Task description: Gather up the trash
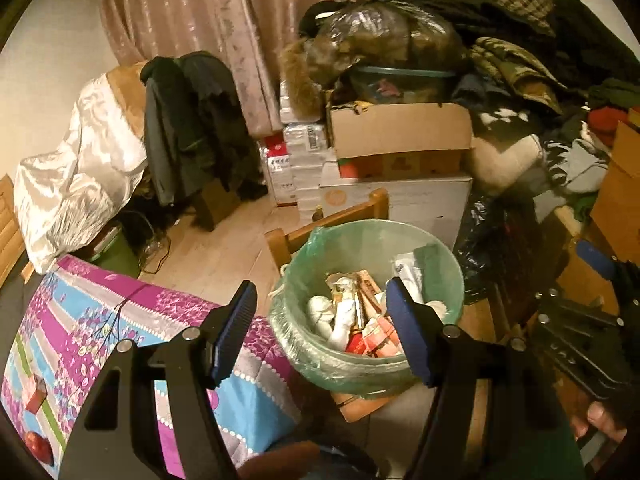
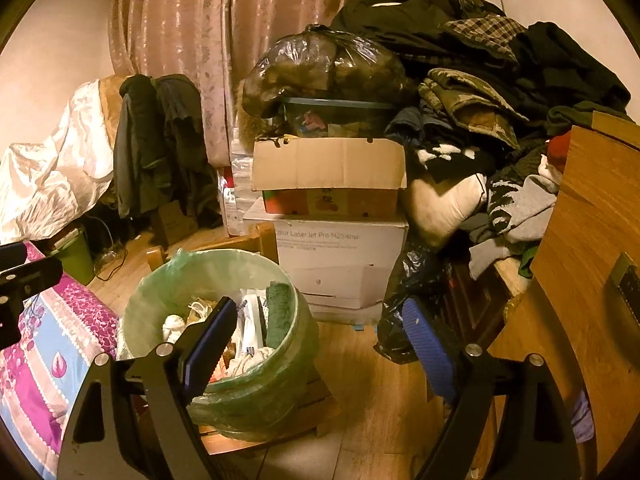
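left gripper (image 1: 322, 328) agape, right gripper (image 2: 320, 344) wide

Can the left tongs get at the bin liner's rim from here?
Probably yes: the left tongs stand open and empty right over the bin's near rim, liner edge exposed, nothing between.

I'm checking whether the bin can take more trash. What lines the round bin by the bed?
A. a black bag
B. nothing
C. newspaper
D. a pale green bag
D: a translucent pale green bag is folded over the rim of the bin, which holds trash.
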Available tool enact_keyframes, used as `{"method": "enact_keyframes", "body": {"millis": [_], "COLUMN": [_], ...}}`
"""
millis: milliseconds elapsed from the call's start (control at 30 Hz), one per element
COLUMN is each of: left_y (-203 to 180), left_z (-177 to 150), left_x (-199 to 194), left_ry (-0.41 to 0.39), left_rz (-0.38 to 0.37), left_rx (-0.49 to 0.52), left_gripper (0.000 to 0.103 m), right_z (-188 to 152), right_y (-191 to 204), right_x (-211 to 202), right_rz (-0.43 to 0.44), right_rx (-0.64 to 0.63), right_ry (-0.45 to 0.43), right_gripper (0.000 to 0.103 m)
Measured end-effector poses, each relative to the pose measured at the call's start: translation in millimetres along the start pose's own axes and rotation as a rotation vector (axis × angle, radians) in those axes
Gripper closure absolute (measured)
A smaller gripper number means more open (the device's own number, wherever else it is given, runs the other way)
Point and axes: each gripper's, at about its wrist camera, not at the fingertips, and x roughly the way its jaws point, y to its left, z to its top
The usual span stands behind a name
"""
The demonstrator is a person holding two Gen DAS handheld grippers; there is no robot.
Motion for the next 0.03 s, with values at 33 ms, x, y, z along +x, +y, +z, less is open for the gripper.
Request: {"method": "enact_keyframes", "body": {"millis": [33], "left_y": [-1.6], "left_z": [-0.4], "left_x": [-0.7], "left_ry": [-0.002], "left_rz": [-0.005], "left_rx": [0.003], "left_gripper": [0.039], "right_z": [-0.1], "right_y": [-0.4], "right_x": [-0.1], "right_rz": [-0.001], "right_rx": [0.002], "right_ry": [0.001], "right_gripper": [0.018]}}
